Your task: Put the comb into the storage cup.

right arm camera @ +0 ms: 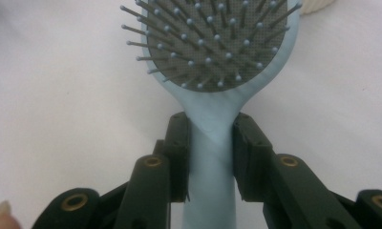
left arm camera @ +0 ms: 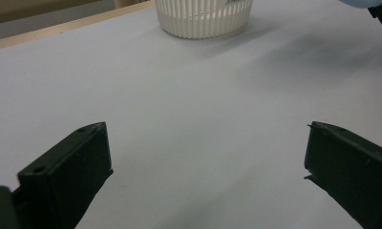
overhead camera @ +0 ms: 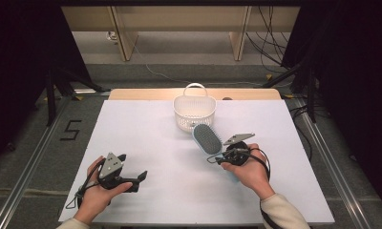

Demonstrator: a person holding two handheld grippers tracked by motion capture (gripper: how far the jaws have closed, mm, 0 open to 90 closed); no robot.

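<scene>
**Hairbrush clamped by its handle, near the basket**

Nearest us, at the near left of the white table (overhead camera: 146, 143), our left gripper (overhead camera: 140, 177) rests low in the left hand (overhead camera: 96, 193). In the left gripper view its jaws stand spread wide with only bare table surface between them.

To the right, our right gripper (overhead camera: 213, 159) pinches the light blue hairbrush (overhead camera: 208, 139) by its handle. In the right gripper view we see both black pads pressed against the sides of the handle (right arm camera: 211, 157), just below where it widens into the head, and the grey bristle pad (right arm camera: 217, 40) faces the camera. The right hand (overhead camera: 249, 171) holds the gripper near the table's middle.

The brush head points toward the far side, just beside the white slotted basket (overhead camera: 194, 112), which stands upright at the far centre of the table.
</scene>
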